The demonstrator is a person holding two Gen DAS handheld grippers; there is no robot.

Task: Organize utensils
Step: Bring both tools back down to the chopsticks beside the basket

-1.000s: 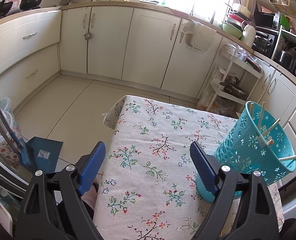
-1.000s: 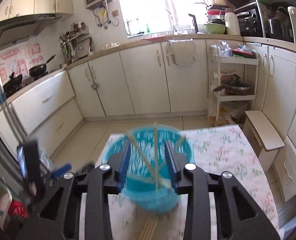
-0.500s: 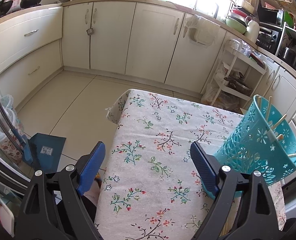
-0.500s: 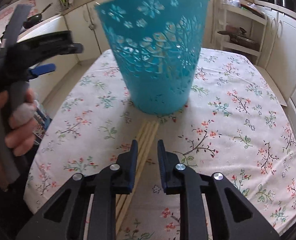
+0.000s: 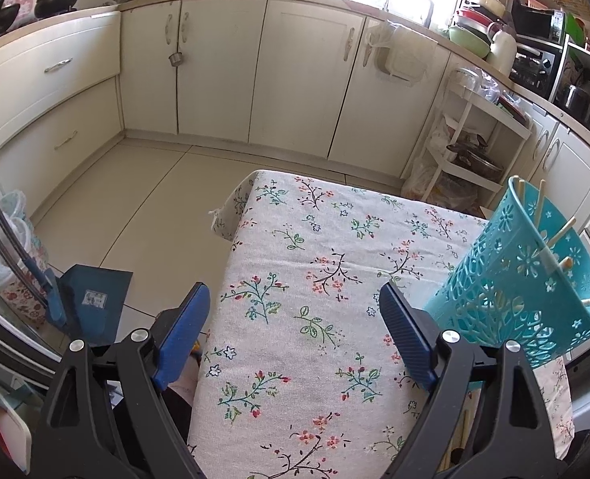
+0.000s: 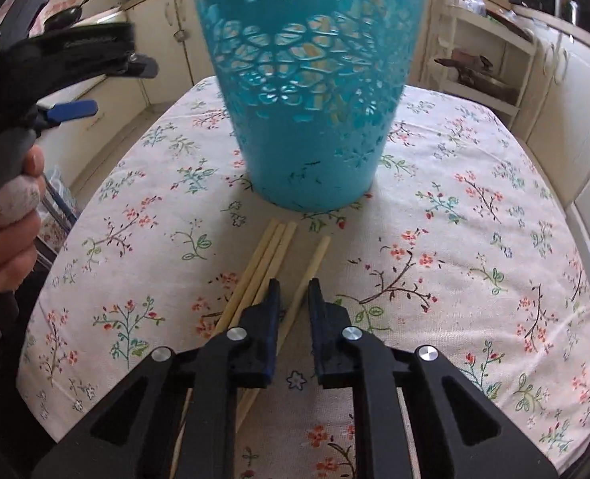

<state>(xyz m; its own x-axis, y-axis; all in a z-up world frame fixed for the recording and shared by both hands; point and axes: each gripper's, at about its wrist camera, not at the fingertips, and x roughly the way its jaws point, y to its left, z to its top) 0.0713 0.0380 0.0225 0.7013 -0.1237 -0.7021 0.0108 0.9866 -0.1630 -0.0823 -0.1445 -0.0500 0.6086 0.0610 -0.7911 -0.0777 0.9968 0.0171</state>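
right gripper (image 6: 294, 299) astride chopstick (image 6: 310, 269) (narrow gap) | left gripper (image 5: 295, 315) wide apart

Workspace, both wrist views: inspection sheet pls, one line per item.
Surface: table under a floral-print tablecloth.
Job's things: teal perforated plastic basket standing upright on the cloth, a few wooden chopsticks inside; four loose wooden chopsticks lying in front of it, three bunched, one apart.
Clutter: nothing seen on the table.
Grippers: left gripper open and empty above the table's edge; right gripper slightly open, low over the single chopstick, not gripping it.
Cables: nothing seen.
Surroundings: cream kitchen cabinets, white shelf rack, blue dustpan on the floor.
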